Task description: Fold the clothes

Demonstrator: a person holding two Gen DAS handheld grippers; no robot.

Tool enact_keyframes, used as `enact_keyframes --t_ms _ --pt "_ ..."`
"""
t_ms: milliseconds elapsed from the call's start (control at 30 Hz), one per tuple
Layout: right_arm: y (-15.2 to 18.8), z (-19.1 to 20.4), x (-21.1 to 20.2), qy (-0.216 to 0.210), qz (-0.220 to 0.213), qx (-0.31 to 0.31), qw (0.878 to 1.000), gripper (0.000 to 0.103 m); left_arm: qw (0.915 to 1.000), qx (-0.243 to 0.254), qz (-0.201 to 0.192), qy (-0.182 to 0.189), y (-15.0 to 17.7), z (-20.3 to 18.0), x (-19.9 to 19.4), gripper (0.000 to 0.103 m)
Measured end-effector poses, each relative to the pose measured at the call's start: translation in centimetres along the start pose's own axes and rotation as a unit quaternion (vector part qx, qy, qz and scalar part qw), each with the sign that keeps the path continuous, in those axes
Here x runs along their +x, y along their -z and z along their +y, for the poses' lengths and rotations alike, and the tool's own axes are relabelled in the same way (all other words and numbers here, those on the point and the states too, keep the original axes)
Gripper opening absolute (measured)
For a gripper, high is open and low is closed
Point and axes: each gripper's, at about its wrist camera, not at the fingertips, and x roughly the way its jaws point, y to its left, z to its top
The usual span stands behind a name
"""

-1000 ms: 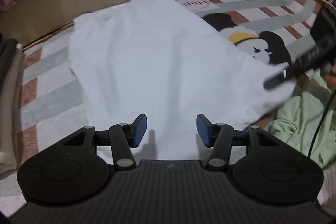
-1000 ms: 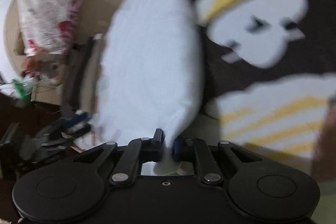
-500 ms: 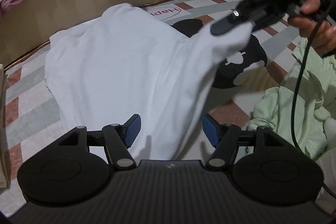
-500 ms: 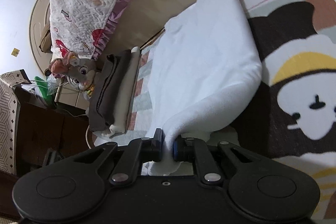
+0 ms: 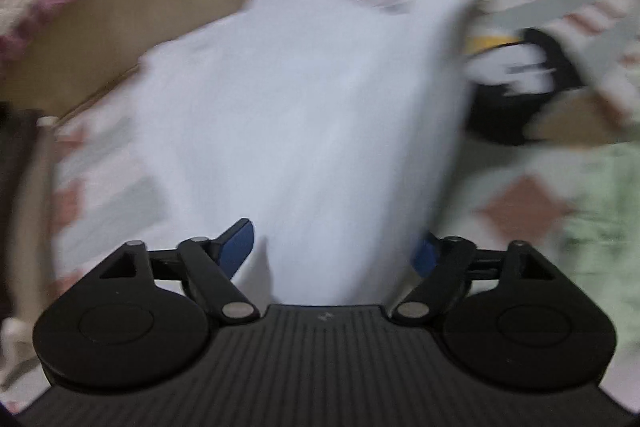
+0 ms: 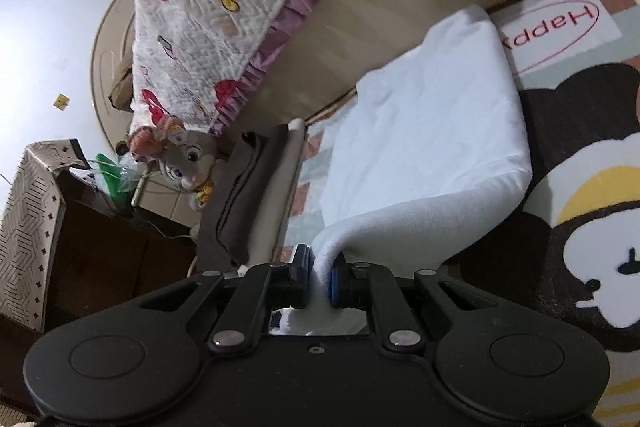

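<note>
A white garment (image 5: 304, 131) lies on a cartoon-patterned rug (image 5: 532, 83), one corner pulled up to the top right of the blurred left wrist view. My left gripper (image 5: 334, 245) hovers over the near edge of the cloth; its jaws are opening wide, white fabric lies between them, and the blue pads (image 5: 238, 247) do not press on it. My right gripper (image 6: 319, 277) is shut on a corner of the white garment (image 6: 432, 147), which curves up from the rug (image 6: 592, 227) into its pads.
A folded dark and beige pile (image 6: 256, 195) lies left of the garment. A quilted bedspread with a purple frill (image 6: 224, 23) hangs behind, with a plush toy (image 6: 180, 155) beside it. Pale green clothing (image 5: 600, 219) lies at the right.
The right gripper has lifted its corner of the white garment high off the rug. The left gripper's jaws have spread wider over the near edge, and its view has blurred.
</note>
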Motion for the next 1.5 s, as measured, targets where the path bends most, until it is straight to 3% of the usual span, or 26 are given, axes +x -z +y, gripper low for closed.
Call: enact_keyframes --t_ms 33,67,100,267,467,567,633,733,767,833,1033,1167,1233,1300,1500 --pt "0.3 -0.1 -0.5 0.0 -0.001 0.0 1.0 0.013 0.9999 0.01 -0.001 -0.011 0.3 0.1 0.3 0.077" --pt "0.6 -0.1 -0.9 0.001 -0.002 -0.001 1.0 0.013 0.9998 0.014 0.001 -0.011 0.5 0.2 0.5 0.062" --pt "0.9 -0.2 -1.4 0.001 -0.003 -0.001 1.0 0.013 0.9999 0.01 0.007 0.003 0.5 0.3 0.5 0.008" --pt "2.8 -1.9 -2.2 0.027 0.02 0.029 0.999 0.014 0.9986 -0.011 -0.05 -0.012 0.3 1.1 -2.2 0.011" --pt "4.2 -5.2 -0.9 0.024 0.053 0.093 0.994 0.022 0.9984 -0.032 -0.046 0.004 0.0 2.0 -1.7 0.011" --pt "4.6 -6.2 0.4 0.026 0.059 0.111 0.992 0.035 0.998 -0.036 -0.051 0.011 0.0 2.2 -1.7 0.011" --pt "5.0 -6.8 1.1 0.032 0.056 0.121 0.991 0.051 0.9975 -0.043 -0.054 0.015 -0.1 2.4 -1.7 0.011" --pt "5.8 -8.2 2.5 0.045 0.057 0.14 0.988 0.059 0.997 -0.05 -0.057 0.015 -0.1 2.6 -1.6 0.011" --pt "5.9 -8.6 3.3 0.045 0.068 0.142 0.987 0.058 0.9971 -0.051 -0.055 0.013 -0.1 2.7 -1.5 0.011" --pt "6.2 -9.4 4.9 0.044 0.09 0.146 0.984 0.017 0.9972 -0.052 -0.054 0.007 -0.1 2.8 -1.3 0.011" --pt "5.1 -4.5 2.2 -0.013 0.049 0.049 0.998 0.015 0.9944 -0.069 -0.08 -0.006 0.3 3.7 -2.9 0.011" --pt "3.7 -2.0 0.4 -0.016 0.042 0.021 0.999 0.015 0.9925 -0.047 -0.111 -0.021 0.5 3.4 -5.4 0.011" --pt "3.6 -0.9 0.0 -0.006 0.054 0.028 0.998 0.015 0.9921 -0.027 -0.117 -0.037 0.5 2.7 -7.2 0.011" --pt "4.4 -0.2 -0.5 0.006 0.082 0.05 0.995 0.015 0.9921 -0.031 -0.117 -0.03 0.5 2.5 -9.6 0.01" --pt "8.5 2.0 -4.3 -0.04 0.116 0.093 0.988 0.015 0.9956 -0.059 -0.072 0.015 2.4 1.5 -15.1 0.013"
